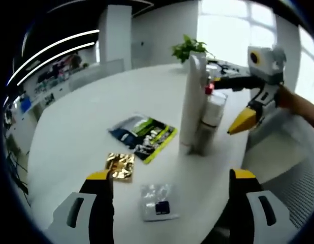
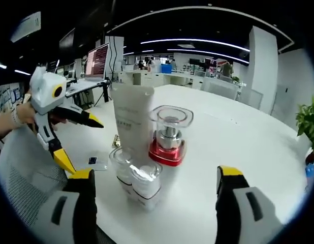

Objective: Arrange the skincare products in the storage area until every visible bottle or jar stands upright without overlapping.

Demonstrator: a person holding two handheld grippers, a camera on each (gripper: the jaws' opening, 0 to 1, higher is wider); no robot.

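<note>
So my left gripper (image 1: 169,190) and right gripper (image 2: 153,185) are both spread wide, holding nothing. On the table (image 2: 238,137), the tube (image 2: 132,122), red jar (image 2: 169,137) and two clear bottles (image 2: 137,178) stand upright, bunched near the edge. Three sachets (image 1: 144,134) lie flat just beside them.

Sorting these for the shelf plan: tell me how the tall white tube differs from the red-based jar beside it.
The white tube stands much taller than the red-based jar. The tube is opaque white with small print; the jar has a clear squarish cap over a silver neck and a red base. The tube is slim and flat-topped, the jar squat and wide. Both stand upright on the white table, close together.
</note>
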